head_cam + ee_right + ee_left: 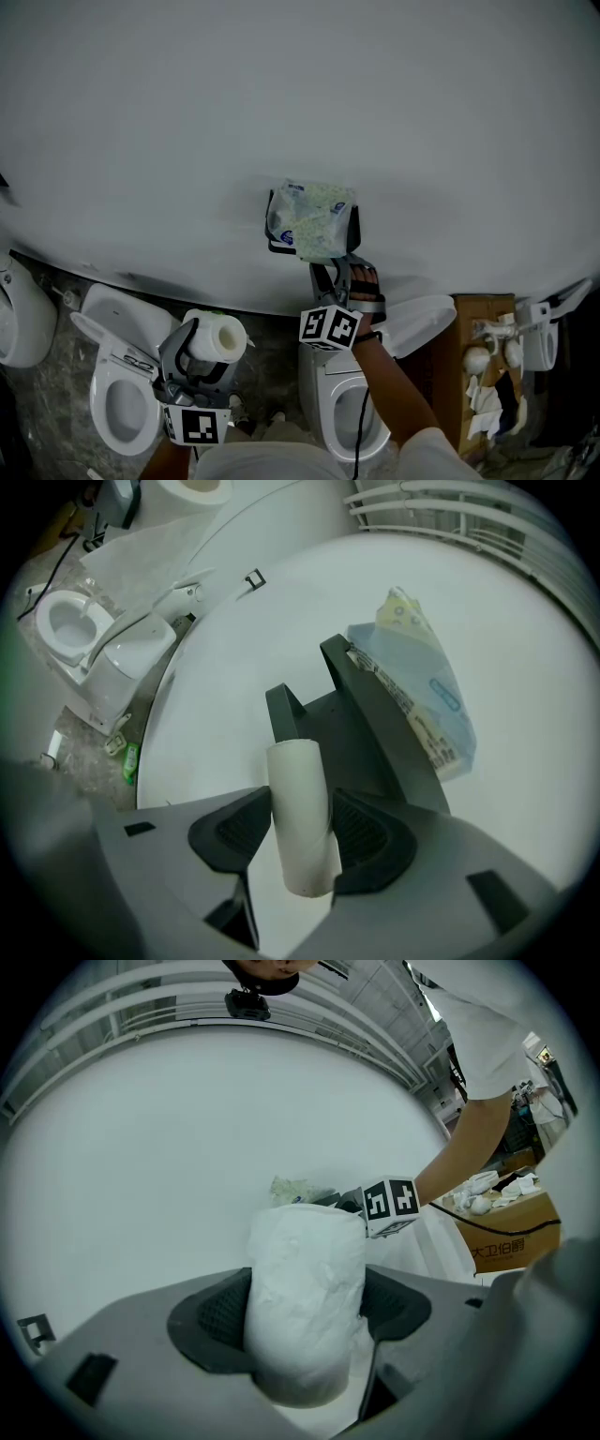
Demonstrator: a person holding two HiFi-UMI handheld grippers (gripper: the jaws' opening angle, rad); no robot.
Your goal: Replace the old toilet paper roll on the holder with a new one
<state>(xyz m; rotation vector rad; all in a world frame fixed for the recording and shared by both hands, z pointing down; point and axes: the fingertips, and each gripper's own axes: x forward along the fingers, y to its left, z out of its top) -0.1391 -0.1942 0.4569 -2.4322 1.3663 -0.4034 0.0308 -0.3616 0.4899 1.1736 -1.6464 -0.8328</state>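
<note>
A black wall holder point(352, 225) hangs on the white wall with a plastic tissue pack point(309, 220) lying on top of it. My right gripper point(330, 274) is just below the holder, shut on an empty cardboard tube point(300, 808). In the right gripper view the tube stands upright between the pads, in front of the holder point(361, 733) and the pack point(417, 691). My left gripper point(202, 354) is lower left, shut on a full white toilet paper roll point(216, 337). That roll point(305, 1307) fills the left gripper view, with the right gripper's marker cube point(389, 1206) behind it.
Below the wall stand a toilet point(122, 394) at left, another toilet point(347, 412) under my right arm, and part of a urinal point(19, 319) at far left. A cardboard box point(487, 309) with white fittings sits at right.
</note>
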